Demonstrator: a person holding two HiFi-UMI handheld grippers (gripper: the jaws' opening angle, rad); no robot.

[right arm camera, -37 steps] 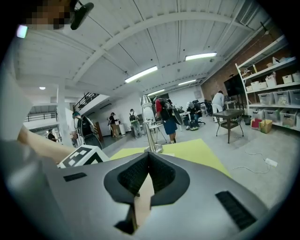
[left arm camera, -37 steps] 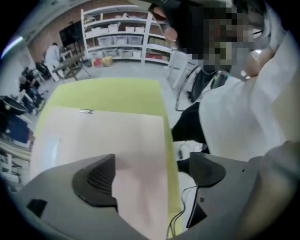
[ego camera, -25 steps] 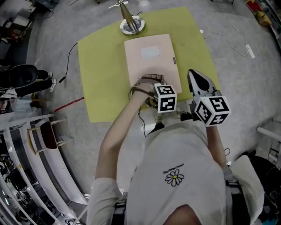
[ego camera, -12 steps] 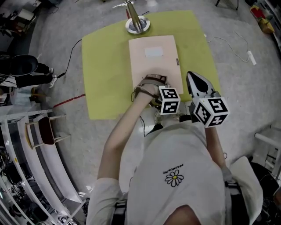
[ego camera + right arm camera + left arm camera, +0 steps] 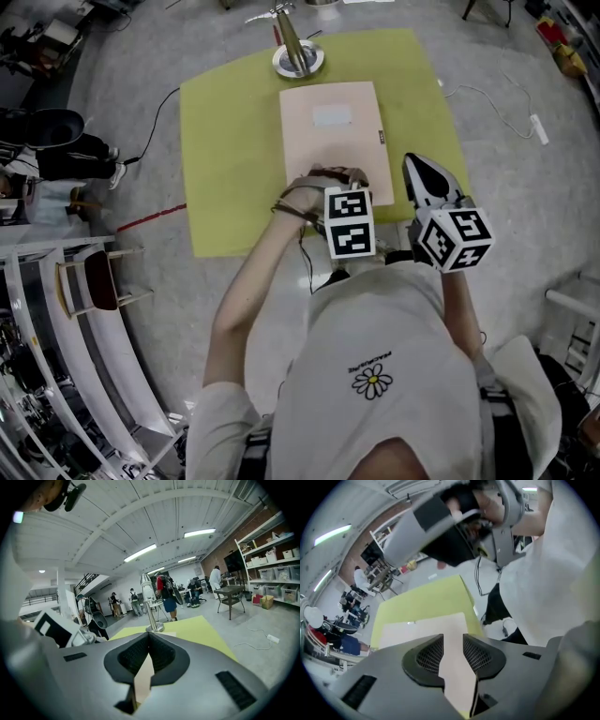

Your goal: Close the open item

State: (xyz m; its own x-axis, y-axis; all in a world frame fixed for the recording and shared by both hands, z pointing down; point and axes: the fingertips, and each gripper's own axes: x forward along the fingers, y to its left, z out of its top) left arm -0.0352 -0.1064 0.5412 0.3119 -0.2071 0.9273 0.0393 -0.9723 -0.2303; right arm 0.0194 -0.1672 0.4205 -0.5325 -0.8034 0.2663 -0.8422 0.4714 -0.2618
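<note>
A beige folder (image 5: 333, 131) lies flat and closed on a yellow-green mat (image 5: 230, 141), with a white label (image 5: 332, 116) on its cover. My left gripper (image 5: 339, 183) hovers over the folder's near edge, largely hidden by the hand and its marker cube. In the left gripper view its jaws (image 5: 453, 641) are closing, a narrow gap still between them and nothing in it; the folder (image 5: 426, 627) shows beyond. My right gripper (image 5: 414, 164) is just right of the folder, over the mat's near right part. Its jaws (image 5: 149, 641) meet at the tips and hold nothing.
A metal stand on a round base (image 5: 297, 52) sits at the mat's far edge, just beyond the folder. A white cable and power strip (image 5: 534, 127) lie on the floor to the right. A chair (image 5: 94, 281) and racks stand at the left. People stand far off.
My left gripper's marker cube has turned and shifted slightly left and toward the person. The right gripper and the folder have stayed in place.
</note>
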